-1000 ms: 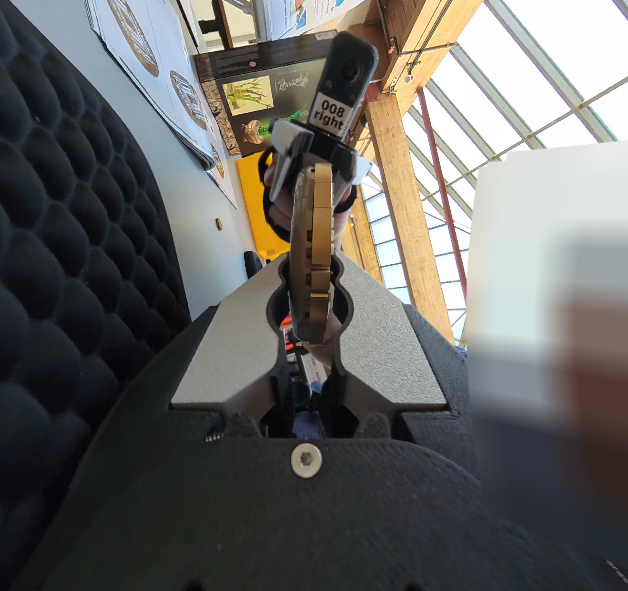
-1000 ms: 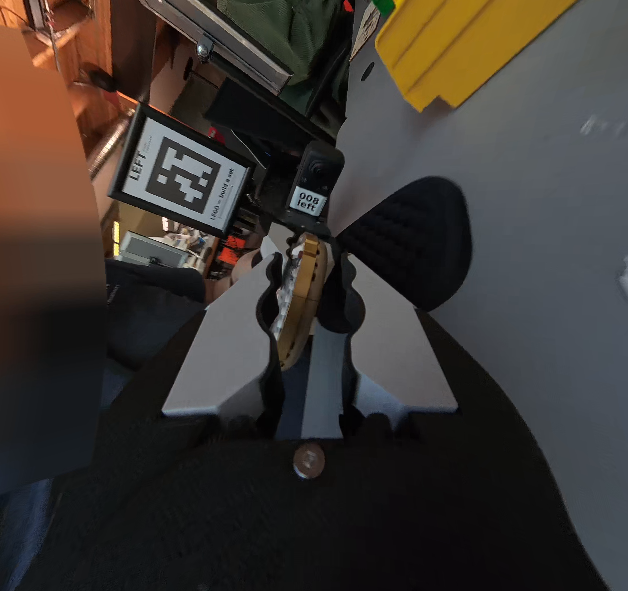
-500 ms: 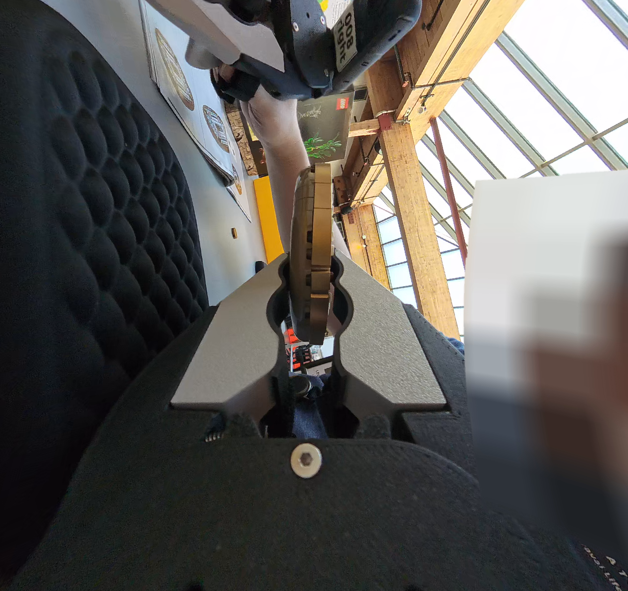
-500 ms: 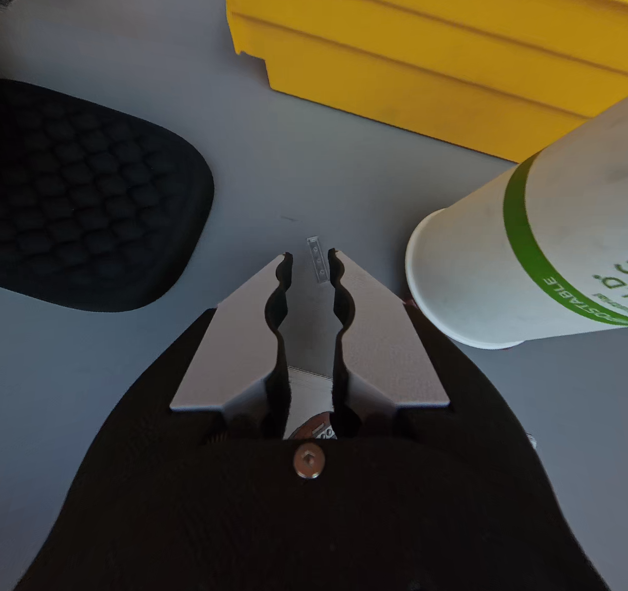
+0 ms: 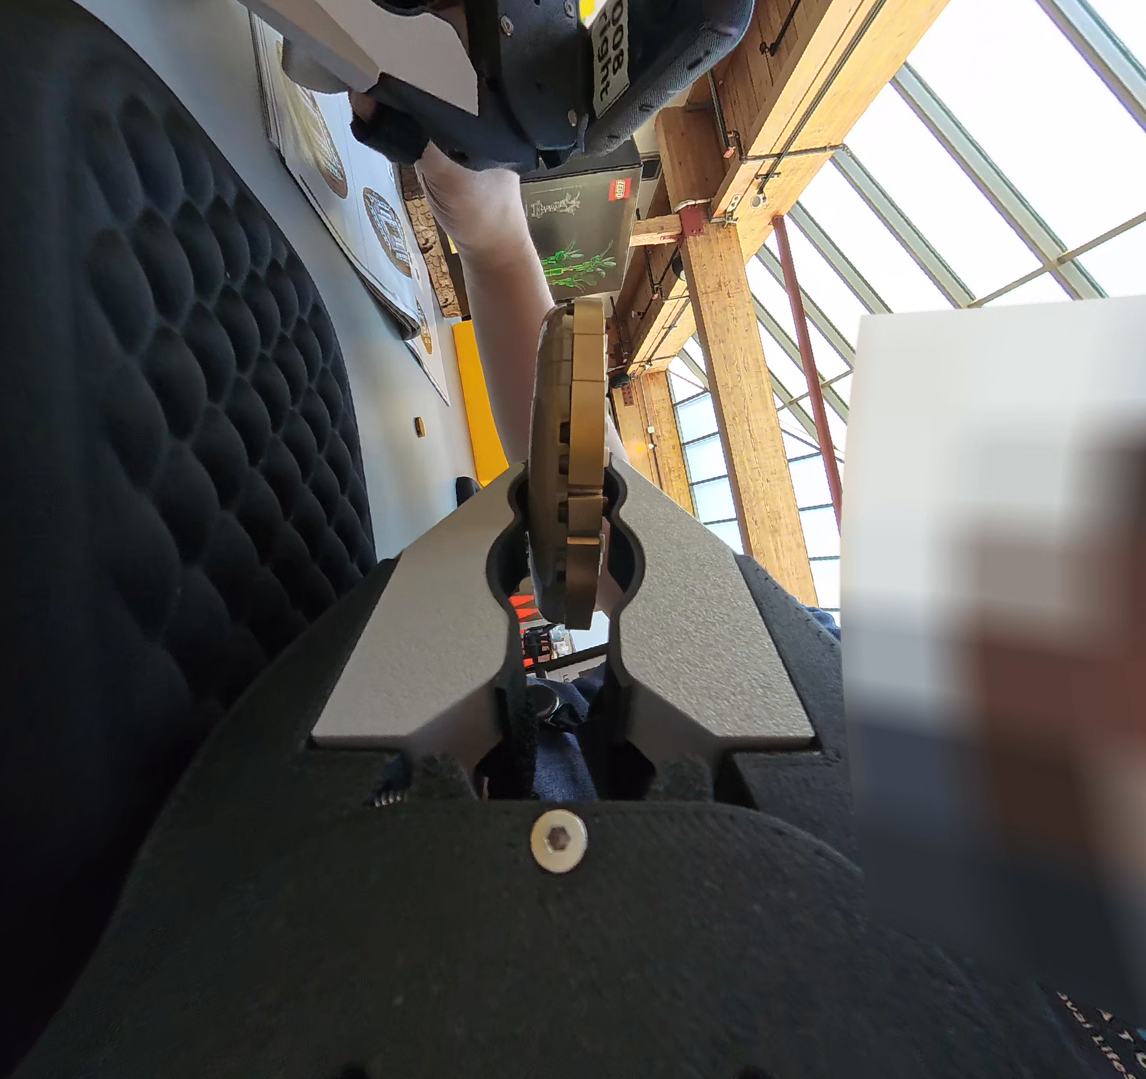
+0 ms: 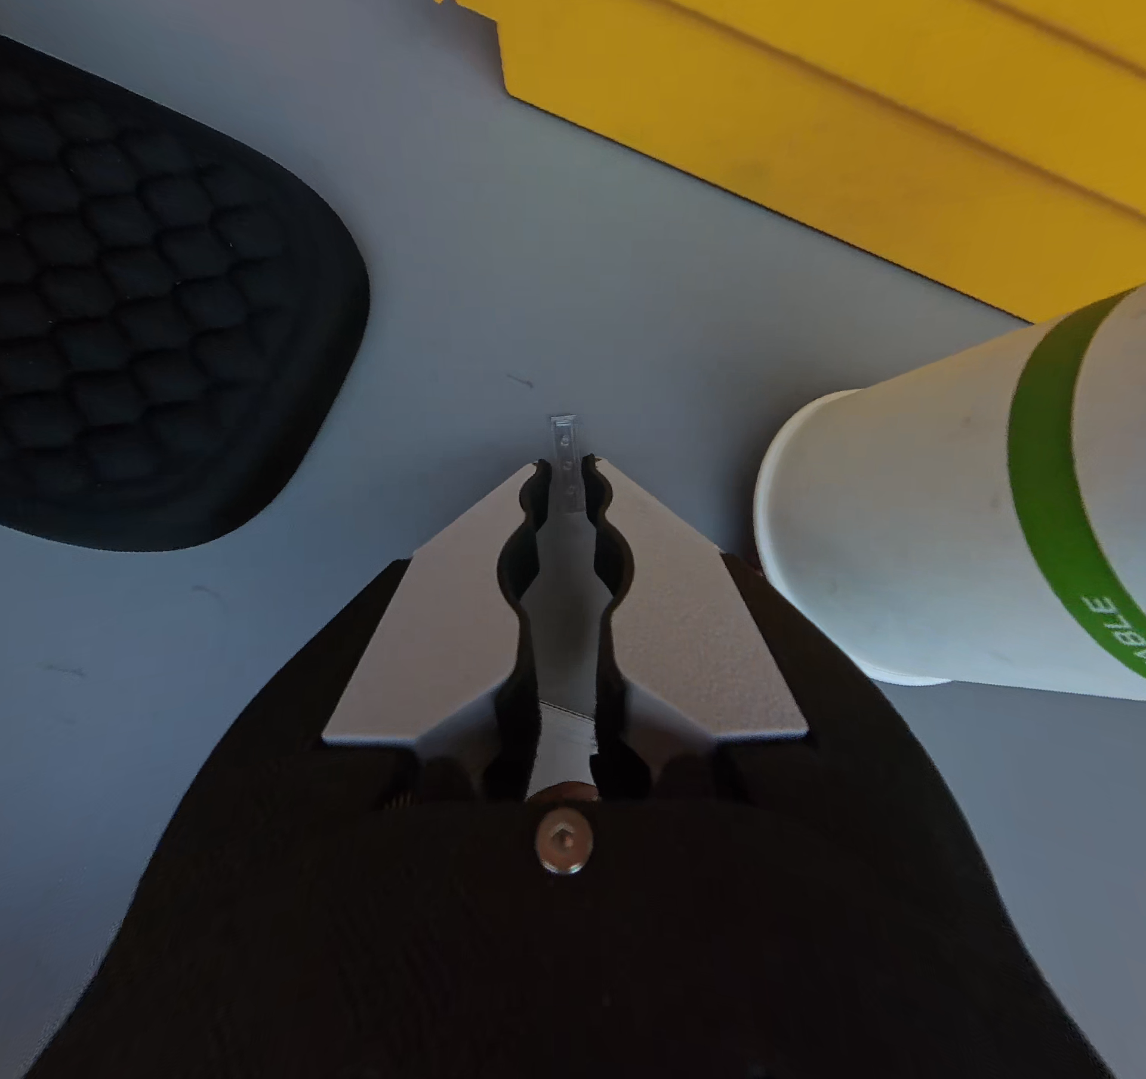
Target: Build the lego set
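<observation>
My left gripper (image 5: 567, 478) is shut on a round gold and dark-tan lego disc (image 5: 573, 404), held edge-on and raised off the table. My right gripper (image 6: 565, 469) points down at the grey table (image 6: 434, 255). Its jaws are closed in on a small clear lego plate (image 6: 564, 435) that lies flat on the table, and the plate's far end sticks out past the tips. The right gripper also shows from the side at the top of the left wrist view (image 5: 434, 25), with a person's wrist behind it.
A black quilted pad (image 6: 142, 336) lies left of the right gripper and fills the left of the left wrist view (image 5: 155, 367). A yellow bin (image 6: 806, 87) stands behind, a white paper cup with a green band (image 6: 930, 522) close on the right. Booklets (image 5: 366, 205) and the set's box (image 5: 577, 230) lie farther off. My hands' fingertips stand some 20 cm from each other.
My right gripper let go of the disc, swung down to the table and narrowed its jaws around the clear plate, which turned straight between them. The left gripper keeps the disc.
</observation>
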The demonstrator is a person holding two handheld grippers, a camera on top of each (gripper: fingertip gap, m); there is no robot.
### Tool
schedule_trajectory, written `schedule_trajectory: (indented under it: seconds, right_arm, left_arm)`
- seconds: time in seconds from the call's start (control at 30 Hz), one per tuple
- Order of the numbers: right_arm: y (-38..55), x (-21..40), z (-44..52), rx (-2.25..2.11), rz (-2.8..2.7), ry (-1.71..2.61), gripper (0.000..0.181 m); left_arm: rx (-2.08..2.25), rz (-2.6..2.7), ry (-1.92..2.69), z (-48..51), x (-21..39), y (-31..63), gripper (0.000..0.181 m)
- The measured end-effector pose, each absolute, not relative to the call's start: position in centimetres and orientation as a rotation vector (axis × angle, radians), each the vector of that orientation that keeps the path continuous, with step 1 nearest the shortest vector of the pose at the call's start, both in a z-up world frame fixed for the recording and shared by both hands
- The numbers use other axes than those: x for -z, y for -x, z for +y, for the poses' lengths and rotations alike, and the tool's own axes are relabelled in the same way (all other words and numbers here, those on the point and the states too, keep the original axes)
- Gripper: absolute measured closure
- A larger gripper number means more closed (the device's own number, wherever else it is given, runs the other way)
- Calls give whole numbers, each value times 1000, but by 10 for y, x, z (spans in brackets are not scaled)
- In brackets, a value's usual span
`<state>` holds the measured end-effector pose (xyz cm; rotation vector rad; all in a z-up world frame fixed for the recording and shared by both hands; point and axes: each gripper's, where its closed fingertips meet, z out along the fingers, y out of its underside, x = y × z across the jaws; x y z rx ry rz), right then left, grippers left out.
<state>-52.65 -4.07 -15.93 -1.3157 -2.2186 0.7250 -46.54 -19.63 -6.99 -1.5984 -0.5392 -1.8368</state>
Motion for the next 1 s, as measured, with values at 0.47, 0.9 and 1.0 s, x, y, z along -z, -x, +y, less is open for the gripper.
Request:
schedule_trajectory:
  seconds: [0.47, 0.9, 1.0]
  right_arm:
    - [520, 158, -50, -648, -2278, 1269, 176]
    - [515, 161, -43, -800, -2204, 1453, 174]
    - [514, 161, -44, -825, -2190, 1525, 174]
  left_arm:
    - [1850, -551, 1596, -197, 74, 464, 162]
    - [1858, -544, 1592, -199, 72, 462, 162]
    - [1852, -544, 1598, -199, 73, 462, 162]
